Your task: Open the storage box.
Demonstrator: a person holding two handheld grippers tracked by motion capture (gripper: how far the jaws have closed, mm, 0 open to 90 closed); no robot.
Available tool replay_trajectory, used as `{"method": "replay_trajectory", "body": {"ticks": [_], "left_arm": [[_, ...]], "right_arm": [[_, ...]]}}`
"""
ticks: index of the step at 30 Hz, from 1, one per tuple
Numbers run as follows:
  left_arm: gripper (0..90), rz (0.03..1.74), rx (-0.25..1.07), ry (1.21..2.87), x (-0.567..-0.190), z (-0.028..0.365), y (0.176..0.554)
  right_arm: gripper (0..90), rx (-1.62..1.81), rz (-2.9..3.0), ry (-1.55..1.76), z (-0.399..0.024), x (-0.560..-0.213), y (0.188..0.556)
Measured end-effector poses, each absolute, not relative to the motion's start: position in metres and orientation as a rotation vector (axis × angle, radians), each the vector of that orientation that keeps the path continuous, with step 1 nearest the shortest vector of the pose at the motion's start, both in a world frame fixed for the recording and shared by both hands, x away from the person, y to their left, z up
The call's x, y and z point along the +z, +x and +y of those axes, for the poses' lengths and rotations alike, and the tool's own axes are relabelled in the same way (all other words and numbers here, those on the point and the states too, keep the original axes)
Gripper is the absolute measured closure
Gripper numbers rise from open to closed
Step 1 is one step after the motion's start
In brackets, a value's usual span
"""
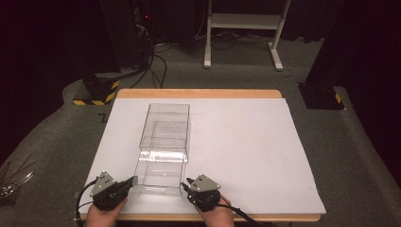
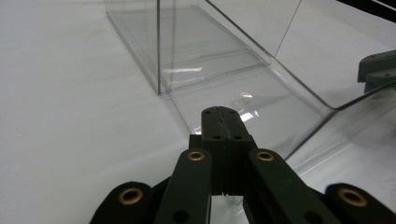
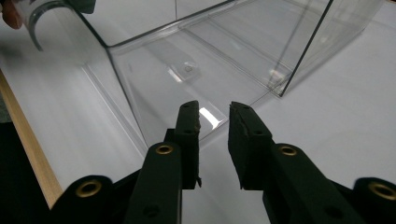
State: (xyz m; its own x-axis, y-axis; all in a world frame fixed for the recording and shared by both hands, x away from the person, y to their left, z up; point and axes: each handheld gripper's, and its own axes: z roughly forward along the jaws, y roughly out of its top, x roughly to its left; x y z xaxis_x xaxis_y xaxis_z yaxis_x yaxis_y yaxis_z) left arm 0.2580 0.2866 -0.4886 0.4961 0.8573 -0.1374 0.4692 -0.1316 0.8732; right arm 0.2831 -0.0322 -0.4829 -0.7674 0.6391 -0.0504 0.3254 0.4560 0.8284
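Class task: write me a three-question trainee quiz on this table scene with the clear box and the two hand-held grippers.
1. True or false: the left hand-held gripper has its jaws wide apart.
2. Which has a visible gap between its jaws? A) the left hand-held gripper B) the right hand-held gripper C) neither
3. What colour is the table cover under the clear plastic box?
Key: 1 false, its jaws are together; 2 B; 3 white.
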Motion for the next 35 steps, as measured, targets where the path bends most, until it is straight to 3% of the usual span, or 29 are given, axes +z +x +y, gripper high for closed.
{"method": "replay_trajectory", "body": {"ticks": [6,13,22,28,35], "left_arm": [[83.8,1.151,0.518,1.742,-0.491,0.295,0.264],[70.3,1.251,0.617,1.776,-0.498,0.307,0.276],[58.6,1.307,0.755,1.876,-0.501,0.303,0.287],[52.1,1.380,0.705,1.911,-0.507,0.303,0.296],[43.3,1.388,0.673,1.917,-0.508,0.304,0.298]], "right_arm": [[68.1,1.230,2.335,0.860,-0.041,-0.480,0.290],[62.5,1.203,2.306,0.934,-0.063,-0.482,0.304],[56.3,1.107,2.226,1.102,-0.122,-0.487,0.335],[49.9,0.963,2.158,1.265,-0.180,-0.493,0.352],[47.2,0.908,2.092,1.326,-0.207,-0.500,0.353]]}}
